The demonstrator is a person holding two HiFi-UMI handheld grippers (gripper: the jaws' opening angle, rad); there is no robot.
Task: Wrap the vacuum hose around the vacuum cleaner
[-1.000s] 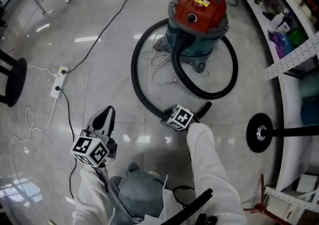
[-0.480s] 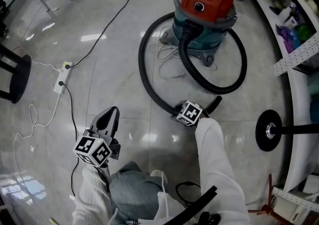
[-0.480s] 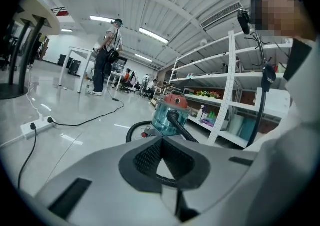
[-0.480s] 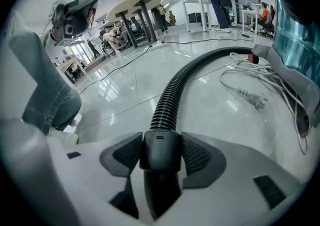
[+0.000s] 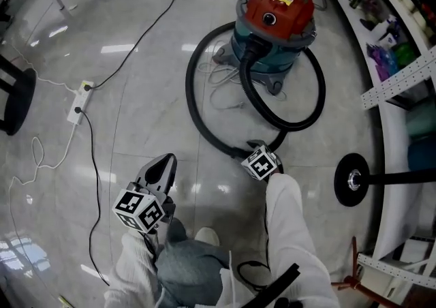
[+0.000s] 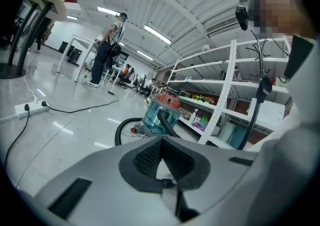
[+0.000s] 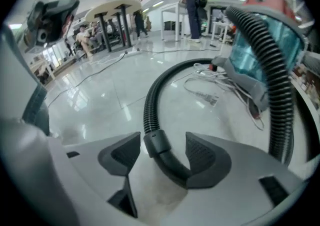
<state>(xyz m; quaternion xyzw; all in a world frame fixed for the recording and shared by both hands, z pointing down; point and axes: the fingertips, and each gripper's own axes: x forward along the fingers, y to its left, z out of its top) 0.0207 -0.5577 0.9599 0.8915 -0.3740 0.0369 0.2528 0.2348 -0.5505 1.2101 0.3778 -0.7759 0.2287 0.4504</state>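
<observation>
Your right gripper (image 7: 161,150) is opening its jaws around the cuffed end of the one vacuum hose (image 7: 150,102). That end is pointing toward you while the rest is looping around the one vacuum cleaner (image 5: 276,17). Your left gripper (image 6: 160,142) is hanging clenched and empty.

We see the right gripper (image 7: 162,151) with its jaws opening. The smooth black end of the vacuum hose (image 7: 150,101) sits between them, closer to the right jaw. From there the hose bends away over the shiny floor (image 7: 95,95) to the vacuum cleaner (image 7: 265,45) on the right. A white cord (image 7: 206,93) lies beside it. Far off stands a person (image 7: 192,0).
</observation>
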